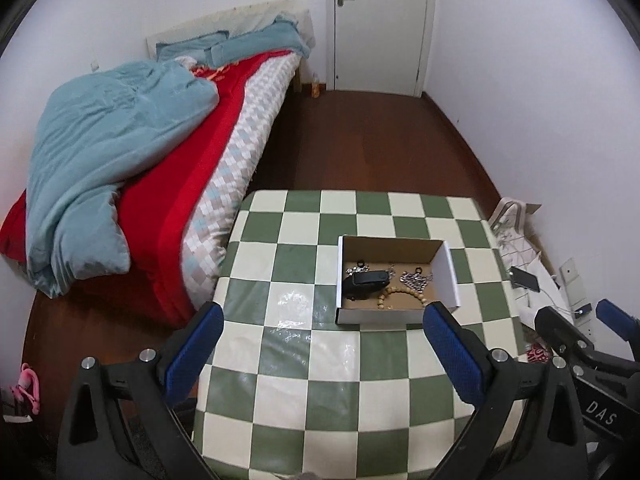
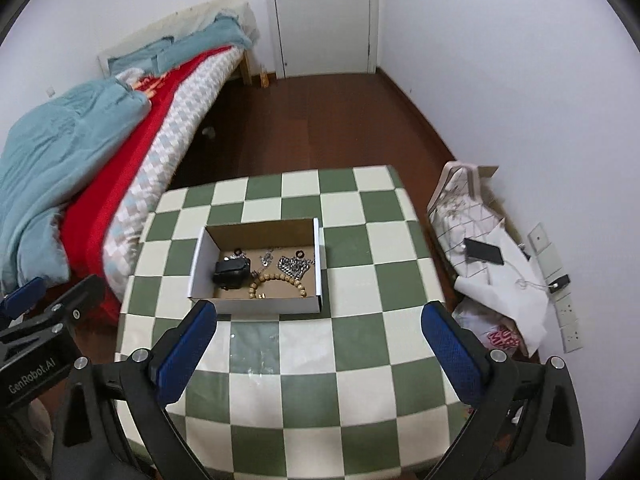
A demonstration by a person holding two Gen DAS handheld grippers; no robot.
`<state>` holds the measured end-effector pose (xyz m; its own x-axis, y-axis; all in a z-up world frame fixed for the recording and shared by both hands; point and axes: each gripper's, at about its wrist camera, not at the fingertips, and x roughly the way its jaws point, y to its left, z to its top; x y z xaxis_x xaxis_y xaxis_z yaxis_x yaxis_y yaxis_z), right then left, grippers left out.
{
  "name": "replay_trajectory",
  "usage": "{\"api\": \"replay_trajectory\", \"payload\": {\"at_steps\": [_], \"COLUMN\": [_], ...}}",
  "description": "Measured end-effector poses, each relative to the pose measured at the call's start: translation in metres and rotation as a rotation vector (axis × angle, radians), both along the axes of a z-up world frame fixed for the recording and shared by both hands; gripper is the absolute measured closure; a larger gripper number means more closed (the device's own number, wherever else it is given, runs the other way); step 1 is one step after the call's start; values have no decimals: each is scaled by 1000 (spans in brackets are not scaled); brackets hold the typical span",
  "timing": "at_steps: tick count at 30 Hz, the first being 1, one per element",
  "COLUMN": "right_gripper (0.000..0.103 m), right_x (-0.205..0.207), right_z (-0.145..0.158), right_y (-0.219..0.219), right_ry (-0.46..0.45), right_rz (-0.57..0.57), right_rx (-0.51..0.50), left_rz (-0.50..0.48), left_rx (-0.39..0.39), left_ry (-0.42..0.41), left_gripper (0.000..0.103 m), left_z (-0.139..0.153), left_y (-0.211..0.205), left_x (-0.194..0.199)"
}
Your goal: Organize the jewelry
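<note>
An open cardboard box (image 1: 446,276) (image 2: 198,264) with white outer walls sits on the green-and-cream checked table (image 1: 304,360) (image 2: 360,344). Inside it lie a black case (image 1: 366,282) (image 2: 231,271), a wooden bead bracelet (image 1: 400,294) (image 2: 280,282), a silver chain pile (image 1: 416,279) (image 2: 294,267) and small rings. My left gripper (image 1: 326,316) hangs open above the table, nearer than the box, nothing between its blue pads. My right gripper (image 2: 320,316) is likewise open and empty, raised in front of the box. Each gripper shows at the edge of the other's view.
A bed (image 1: 132,152) (image 2: 92,160) with a red sheet and blue quilt runs along the table's left side. Bags, white paper and a phone (image 2: 484,251) lie on the floor at the right wall. A closed door (image 1: 380,24) stands at the far end.
</note>
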<state>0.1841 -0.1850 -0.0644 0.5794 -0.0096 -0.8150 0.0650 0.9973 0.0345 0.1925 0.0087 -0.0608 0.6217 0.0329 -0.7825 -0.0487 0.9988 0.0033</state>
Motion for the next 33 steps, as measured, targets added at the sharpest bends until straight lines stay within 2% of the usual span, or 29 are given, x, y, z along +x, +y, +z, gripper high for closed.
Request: {"api": "replay_trajectory", "payload": {"at_steps": [9,16,33], "right_gripper": [0,0,0], "right_x": [-51,-73,-78], "right_z": [63,92,113], "right_y": [-2,-6,-8], "right_ry": [-81,-92,-111], "right_rz": [0,-7,-2], "right_rx": [-51,-50,-47], "left_rz": [-10,-25,7], "left_rx": [-14,-21,2], "left_ry": [-60,-86,-100], "left_gripper": [1,1,1], "left_z": [49,70,79], "left_y": [2,1,8], "left_x": [-39,-54,-60]}}
